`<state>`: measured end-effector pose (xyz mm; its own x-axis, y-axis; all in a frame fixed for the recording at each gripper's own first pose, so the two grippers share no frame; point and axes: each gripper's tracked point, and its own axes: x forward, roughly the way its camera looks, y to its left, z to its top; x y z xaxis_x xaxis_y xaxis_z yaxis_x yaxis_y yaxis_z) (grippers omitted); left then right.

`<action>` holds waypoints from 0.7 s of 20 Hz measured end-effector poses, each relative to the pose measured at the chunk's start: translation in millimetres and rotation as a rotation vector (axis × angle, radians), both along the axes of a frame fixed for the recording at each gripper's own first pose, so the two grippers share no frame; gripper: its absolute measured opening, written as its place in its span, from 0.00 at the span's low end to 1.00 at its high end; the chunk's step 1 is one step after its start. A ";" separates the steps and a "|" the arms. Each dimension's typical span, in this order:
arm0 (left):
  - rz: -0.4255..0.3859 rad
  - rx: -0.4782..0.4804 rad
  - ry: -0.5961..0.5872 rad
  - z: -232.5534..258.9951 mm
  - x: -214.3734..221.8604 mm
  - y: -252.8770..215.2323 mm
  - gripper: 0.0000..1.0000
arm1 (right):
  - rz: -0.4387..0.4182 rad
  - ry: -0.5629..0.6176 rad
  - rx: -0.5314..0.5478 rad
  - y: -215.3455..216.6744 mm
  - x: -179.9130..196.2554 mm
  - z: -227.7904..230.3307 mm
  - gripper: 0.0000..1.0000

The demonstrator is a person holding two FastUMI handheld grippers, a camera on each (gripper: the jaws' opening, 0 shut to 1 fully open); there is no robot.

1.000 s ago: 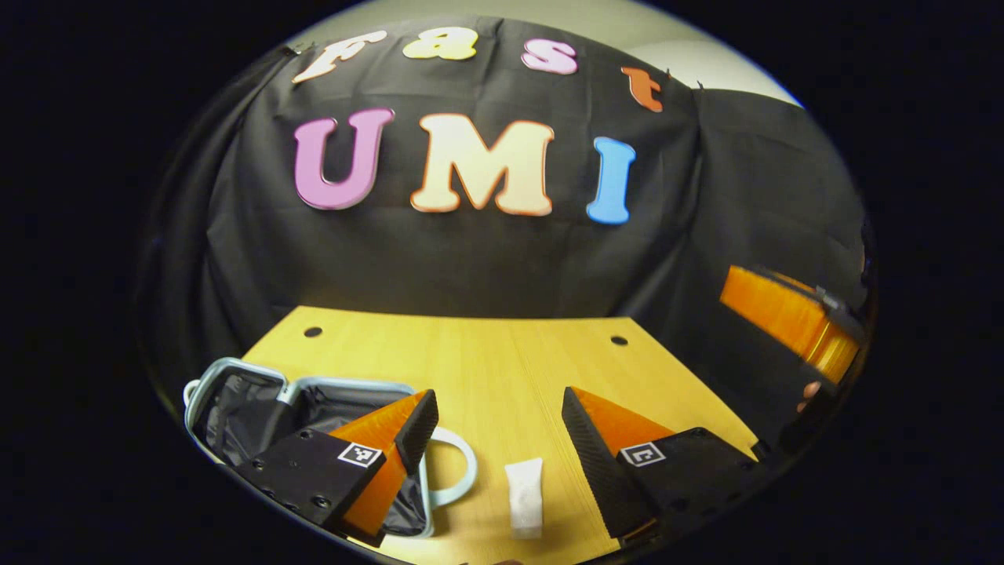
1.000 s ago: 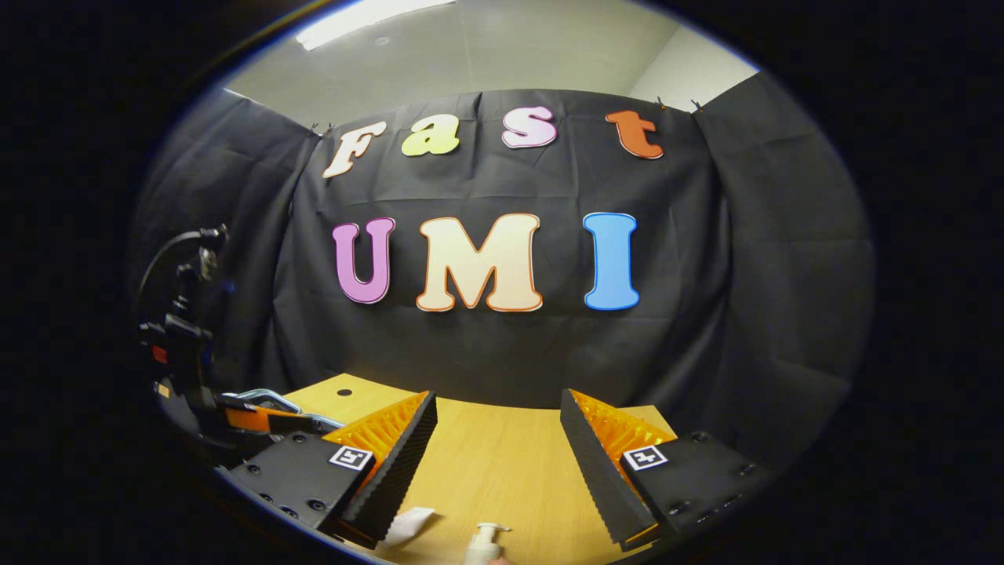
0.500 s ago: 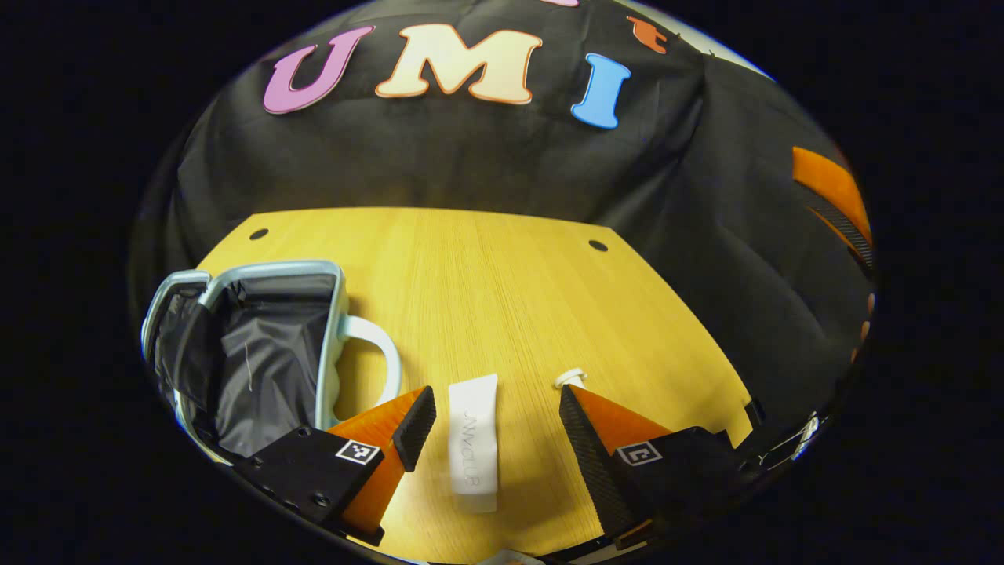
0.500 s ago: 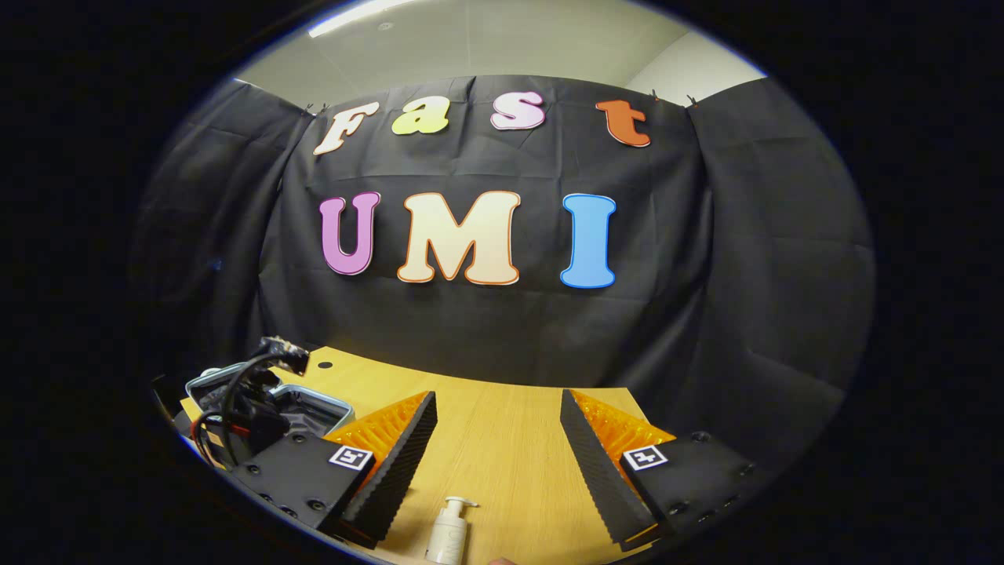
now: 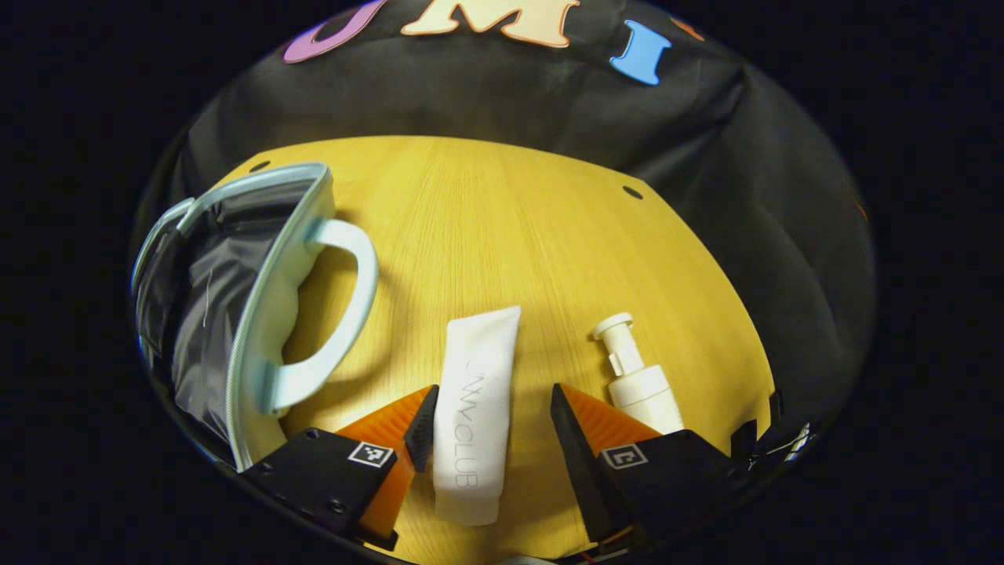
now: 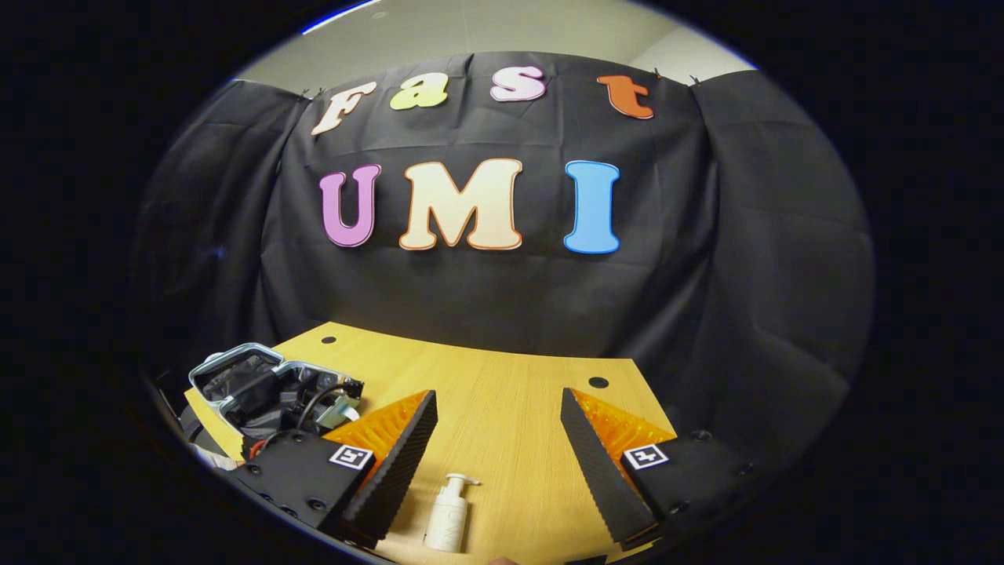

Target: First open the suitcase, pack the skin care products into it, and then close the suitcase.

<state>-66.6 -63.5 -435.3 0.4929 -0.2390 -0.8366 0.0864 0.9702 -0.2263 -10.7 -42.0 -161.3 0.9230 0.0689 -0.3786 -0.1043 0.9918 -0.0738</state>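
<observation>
at nine o'clock the suitcase (image 5: pixel 235 298) is lying open; we are straddling the tube (image 5: pixel 477 408) with the left gripper (image 5: pixel 490 424), jaws wide, gripping nothing; the pump bottle (image 5: pixel 639 384) is waiting.

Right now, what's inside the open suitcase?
In the left gripper view, the suitcase lies open and shows dark crumpled lining, with no product visible in it. Its near part is cut off from view. The tube and pump bottle lie on the table.
</observation>
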 end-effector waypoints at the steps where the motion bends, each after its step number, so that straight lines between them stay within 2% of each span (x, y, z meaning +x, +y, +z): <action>1: -0.007 0.011 -0.017 -6.0 3.9 2.5 0.72 | 0.001 0.001 -0.004 -0.1 0.2 -0.4 1.00; 3: -0.006 -0.003 -0.029 -2.6 3.4 0.4 0.51 | 0.005 0.022 0.002 2.4 0.3 -8.2 1.00; 6: -0.017 -0.029 0.002 -5.9 2.3 -4.4 0.41 | 0.003 0.099 0.020 7.9 0.1 -34.1 1.00; 9: -0.007 -0.043 0.010 -5.1 0.6 -4.2 0.11 | 0.012 0.238 0.029 16.6 -3.8 -77.9 1.00; 11: -0.023 -0.059 0.012 -4.7 1.9 -6.5 0.06 | 0.025 0.364 0.032 23.4 -12.6 -118.1 1.00; 14: -0.029 -0.083 0.032 -4.0 0.6 -5.9 0.02 | 0.043 0.570 0.050 34.6 -36.9 -182.6 0.99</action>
